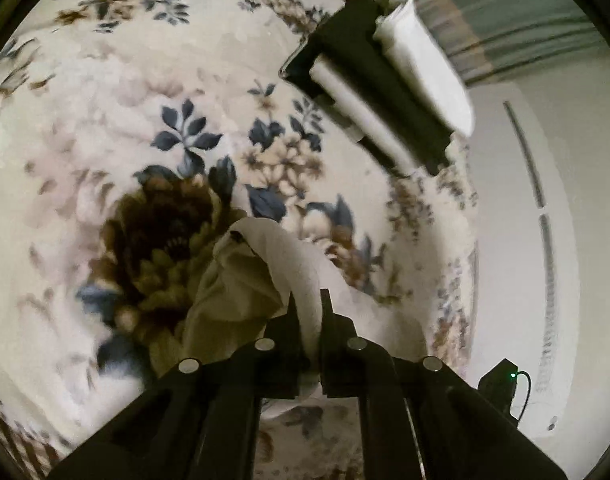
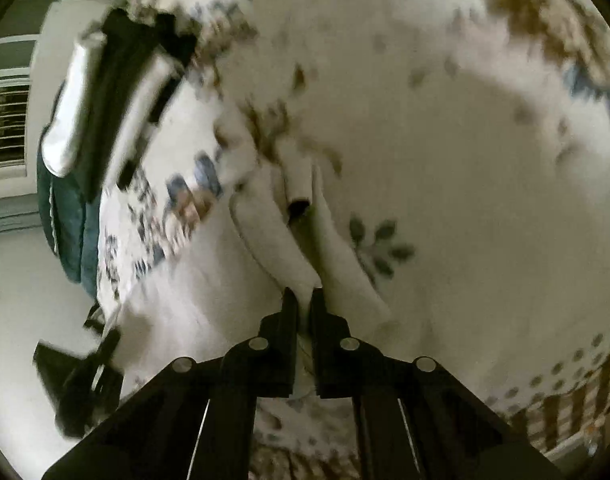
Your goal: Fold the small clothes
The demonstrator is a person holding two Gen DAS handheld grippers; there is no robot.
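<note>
A small white garment (image 1: pixel 265 272) hangs above the floral bedspread (image 1: pixel 165 80). My left gripper (image 1: pixel 308 300) is shut on one edge of it; the cloth drapes forward and left with a shadowed inner fold. In the right wrist view the same white garment (image 2: pixel 273 236) hangs in folds from my right gripper (image 2: pixel 303 298), which is shut on another edge. The right gripper also shows in the left wrist view (image 1: pixel 385 92) at the upper right, black with white panels. The left gripper shows blurred in the right wrist view (image 2: pixel 117 92) at the upper left.
The bedspread's edge (image 1: pixel 461 240) runs down the right, with pale floor (image 1: pixel 517 280) beyond. A black device with a green light (image 1: pixel 501 388) sits on the floor. A dark teal cloth (image 2: pixel 69 216) hangs at the bed's left edge. A window with blinds (image 2: pixel 5 128) is at far left.
</note>
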